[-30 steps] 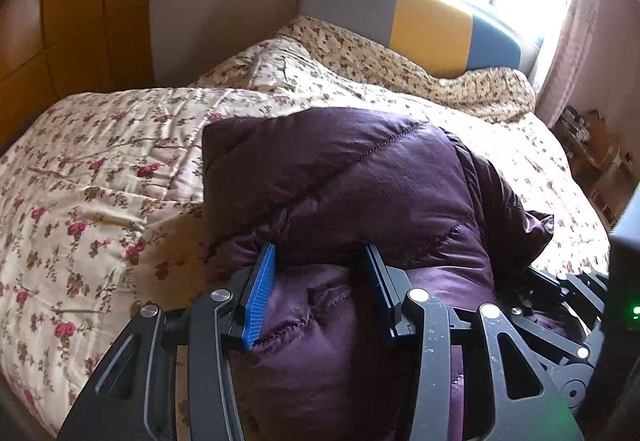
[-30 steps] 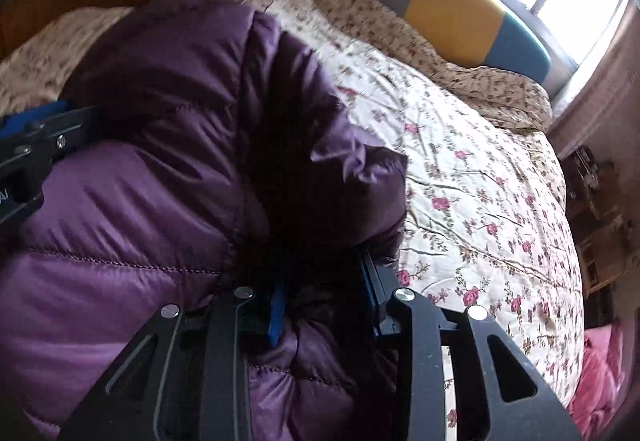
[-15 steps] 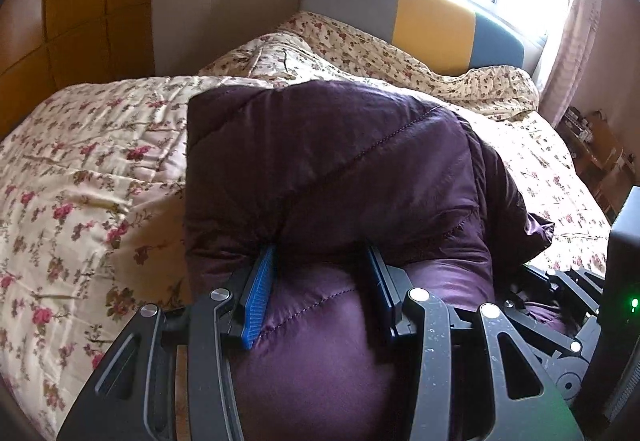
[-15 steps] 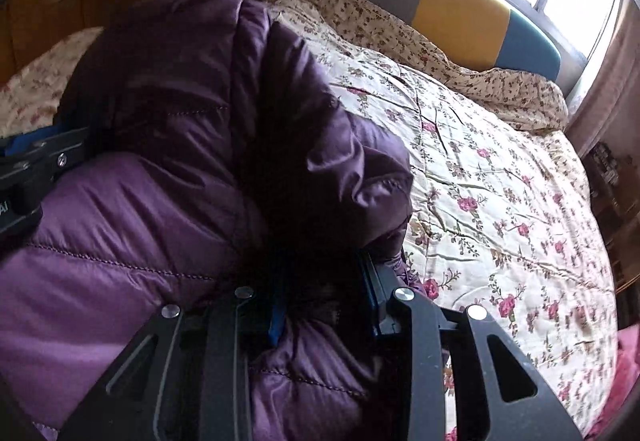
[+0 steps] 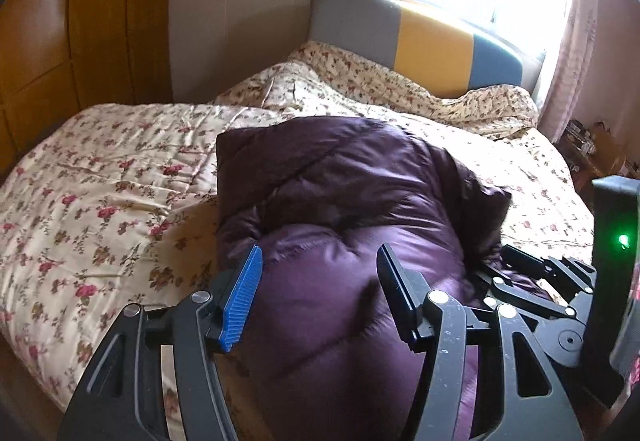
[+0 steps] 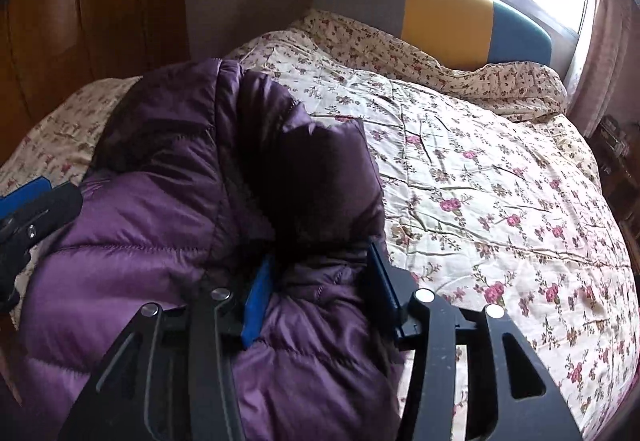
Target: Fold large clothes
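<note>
A puffy purple down jacket lies folded in a thick bundle on the floral quilt. My left gripper hovers over the bundle's near end, jaws opening, pads apart from the fabric beneath. In the right wrist view the jacket fills the left half. My right gripper is at its right corner, jaws opening, a loose fold still bulging between the pads. The right gripper's fingers show at the left view's right edge, and the left gripper's fingers at the right view's left edge.
The bed's quilt stretches bare to the right of the jacket. A grey, yellow and blue headboard stands under a bright window with curtains. A wooden wardrobe lines the left side. Cluttered low furniture sits beyond the bed's right edge.
Both grippers pushed the jacket's near part forward onto the rest, then spread their jaws and drew back a little. The left one no longer pinches fabric.
</note>
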`<state>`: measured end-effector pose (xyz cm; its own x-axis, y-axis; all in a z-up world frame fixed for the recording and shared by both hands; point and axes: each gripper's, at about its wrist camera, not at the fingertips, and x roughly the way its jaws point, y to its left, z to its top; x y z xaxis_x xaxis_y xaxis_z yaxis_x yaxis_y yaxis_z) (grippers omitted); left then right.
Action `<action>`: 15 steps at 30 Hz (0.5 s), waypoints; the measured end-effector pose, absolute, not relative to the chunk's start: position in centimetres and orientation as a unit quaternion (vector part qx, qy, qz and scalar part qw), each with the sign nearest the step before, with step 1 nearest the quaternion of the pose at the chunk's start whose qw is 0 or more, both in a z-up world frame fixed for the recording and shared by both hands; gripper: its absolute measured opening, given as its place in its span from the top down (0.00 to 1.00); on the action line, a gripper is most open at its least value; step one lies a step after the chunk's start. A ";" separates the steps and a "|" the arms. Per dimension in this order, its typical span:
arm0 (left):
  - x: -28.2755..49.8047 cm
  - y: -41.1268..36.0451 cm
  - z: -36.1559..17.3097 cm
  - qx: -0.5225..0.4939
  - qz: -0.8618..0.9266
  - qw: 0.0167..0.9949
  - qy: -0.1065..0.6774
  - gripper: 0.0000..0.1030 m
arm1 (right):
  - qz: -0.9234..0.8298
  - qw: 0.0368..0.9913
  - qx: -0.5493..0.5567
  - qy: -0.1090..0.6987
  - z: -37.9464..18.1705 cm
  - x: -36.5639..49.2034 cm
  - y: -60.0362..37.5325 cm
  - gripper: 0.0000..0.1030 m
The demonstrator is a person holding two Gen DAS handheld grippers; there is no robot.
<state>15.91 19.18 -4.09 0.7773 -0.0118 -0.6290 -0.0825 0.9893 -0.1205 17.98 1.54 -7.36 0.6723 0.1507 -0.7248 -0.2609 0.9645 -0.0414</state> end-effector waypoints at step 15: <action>11.7 16.2 -3.8 -0.079 0.011 0.943 0.323 0.43 | 0.132 0.914 -0.037 0.382 -5.4 14.3 -1.5 0.53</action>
<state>11.69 16.22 -3.83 0.7907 -0.0313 -0.6114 -0.0712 0.9872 -0.1426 14.27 -1.51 -5.36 0.6737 0.2120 -0.7080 -0.2690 0.9626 0.0323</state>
